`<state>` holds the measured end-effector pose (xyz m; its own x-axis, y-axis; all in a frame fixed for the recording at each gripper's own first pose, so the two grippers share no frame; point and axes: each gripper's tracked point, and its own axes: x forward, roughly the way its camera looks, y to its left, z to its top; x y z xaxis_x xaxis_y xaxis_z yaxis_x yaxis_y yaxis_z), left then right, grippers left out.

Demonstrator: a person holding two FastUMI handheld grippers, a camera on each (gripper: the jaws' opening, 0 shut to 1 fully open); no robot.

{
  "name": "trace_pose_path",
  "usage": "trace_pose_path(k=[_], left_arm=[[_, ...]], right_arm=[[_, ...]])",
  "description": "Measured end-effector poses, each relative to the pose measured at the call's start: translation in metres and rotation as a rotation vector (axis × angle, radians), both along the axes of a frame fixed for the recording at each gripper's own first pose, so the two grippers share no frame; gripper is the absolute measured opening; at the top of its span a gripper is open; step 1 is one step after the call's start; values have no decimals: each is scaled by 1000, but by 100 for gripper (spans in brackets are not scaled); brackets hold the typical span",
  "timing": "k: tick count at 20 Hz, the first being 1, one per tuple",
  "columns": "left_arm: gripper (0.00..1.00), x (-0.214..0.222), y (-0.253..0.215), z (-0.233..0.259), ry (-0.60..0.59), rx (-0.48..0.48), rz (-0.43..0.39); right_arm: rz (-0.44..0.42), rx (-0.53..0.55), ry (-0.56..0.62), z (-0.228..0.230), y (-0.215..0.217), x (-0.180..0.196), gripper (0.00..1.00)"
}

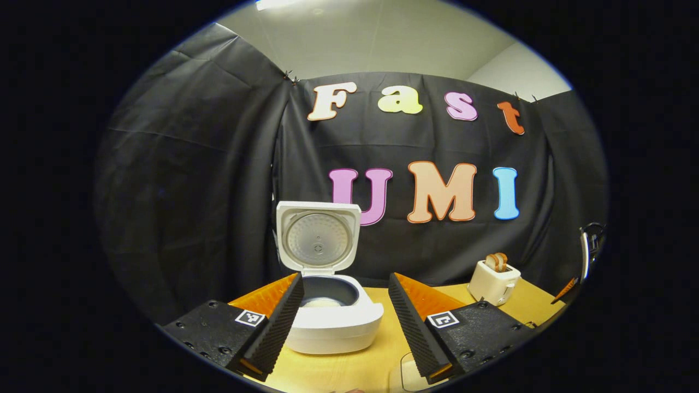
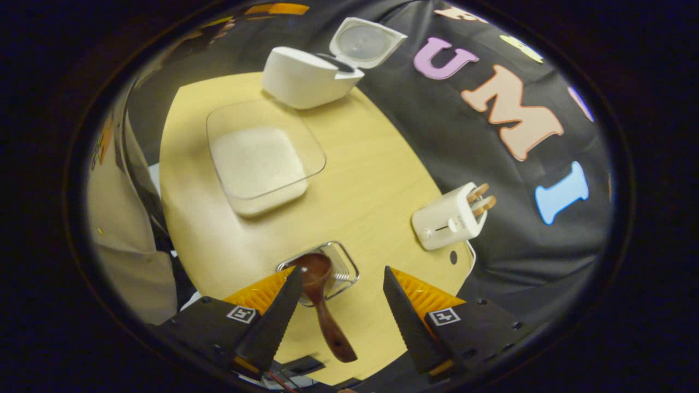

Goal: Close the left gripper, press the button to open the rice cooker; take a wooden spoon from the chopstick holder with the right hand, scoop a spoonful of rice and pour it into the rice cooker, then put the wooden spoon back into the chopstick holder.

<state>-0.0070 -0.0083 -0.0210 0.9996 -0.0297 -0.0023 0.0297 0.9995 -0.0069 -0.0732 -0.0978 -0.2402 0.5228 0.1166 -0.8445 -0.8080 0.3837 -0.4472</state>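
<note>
Right gripper view: the right gripper [image 2: 341, 297] hangs above the chopstick holder [image 2: 343, 271], jaws spread wide and empty, the wooden spoon [image 2: 322, 297] resting bowl-down in that holder. The left gripper [image 1: 345, 305], jaws equally released, faces the rice cooker [image 1: 327, 316], its lid up.

From the left gripper view I have the rice cooker [image 1: 333, 319] on the bench [image 1: 349, 365] straight ahead, lid [image 1: 318, 236] standing upright at its rear edge, the wall cloth behind it. The cooker sits between the fingers of my left tool [image 1: 345, 322], farther off. A toaster [image 1: 494, 281] stands on the bench to the right, near the back edge.

From the right gripper view I look down on the bench. A holder [image 2: 341, 273] sits just ahead of my right tool [image 2: 341, 316], the wooden spoon [image 2: 322, 297] in it, handle end leaning out toward me between the fingers, touching neither. Beyond lies the rice dish [image 2: 262, 158], rice [image 2: 254, 158] in it; the cooker is behind that. The toaster stands right of the holder.
</note>
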Motion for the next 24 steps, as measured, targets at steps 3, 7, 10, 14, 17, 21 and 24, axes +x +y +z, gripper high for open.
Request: trace_pose_path(k=[3,7,10,14,17,21,24], left_arm=[[92,-6,12,-6,10,-8,22],[92,-13,29,-14,26,-6,42],[92,-14,41,-16,32,-3,58],[92,-19,55,-18,31,2,82],[92,-21,63,-20,36,1,95],[92,-24,72,-21,35,1,112],[87,-25,75,-23,39,2,118]], right_arm=[[32,-97,86,-20,-12,-4,100],[18,-190,196,-37,-21,-11,100],[4,-287,254,-46,-33,-16,100],[-24,-361,288,-59,-45,-13,92],[-55,-403,357,-69,-50,-18,83],[-53,-471,372,-75,-59,-18,48],[-66,-506,389,-77,-64,-19,33]])
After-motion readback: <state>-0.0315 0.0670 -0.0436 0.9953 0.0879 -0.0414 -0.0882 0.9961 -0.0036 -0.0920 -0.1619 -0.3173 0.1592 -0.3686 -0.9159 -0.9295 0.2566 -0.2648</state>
